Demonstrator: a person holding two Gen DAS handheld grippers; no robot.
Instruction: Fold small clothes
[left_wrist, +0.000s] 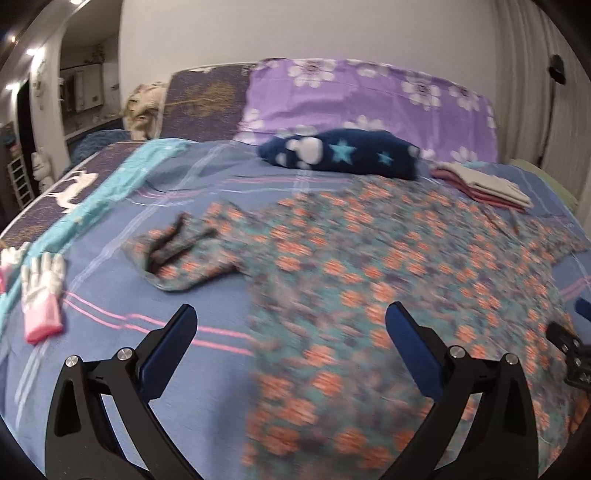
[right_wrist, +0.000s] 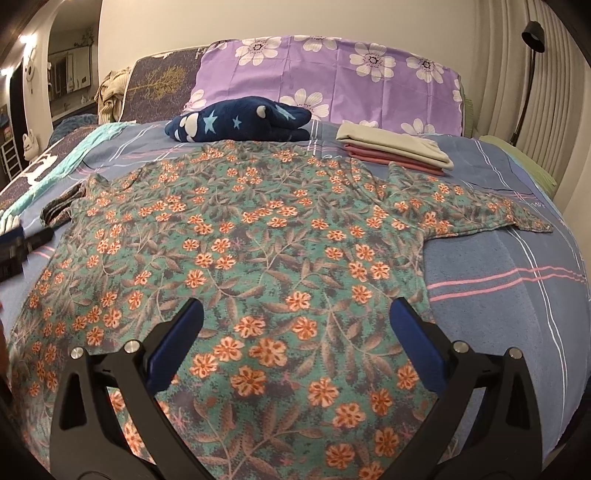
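Only the left wrist view shows the white-and-pink gloves (left_wrist: 41, 295) at the bed's left edge and the floral shirt's (right_wrist: 240, 258) rumpled left sleeve; the right view shows the shirt spread flat on the blue bedspread (right_wrist: 517, 314), below folded cloths (right_wrist: 395, 147). Left gripper (left_wrist: 291, 325) and right gripper (right_wrist: 295, 317) both gape wide above the shirt's lower half, holding nothing.

A purple pillow with white flowers (right_wrist: 332, 77) spans the top centre of the right wrist view. Just below it lies a navy fleece bundle with stars (right_wrist: 240, 120). At the far upper right stands a black floor lamp (right_wrist: 532, 55) against pale curtains (right_wrist: 517, 74). In the left wrist view, white-and-pink gloves (left_wrist: 40, 295) lie at the left edge on the blue striped bedspread (left_wrist: 147, 206).
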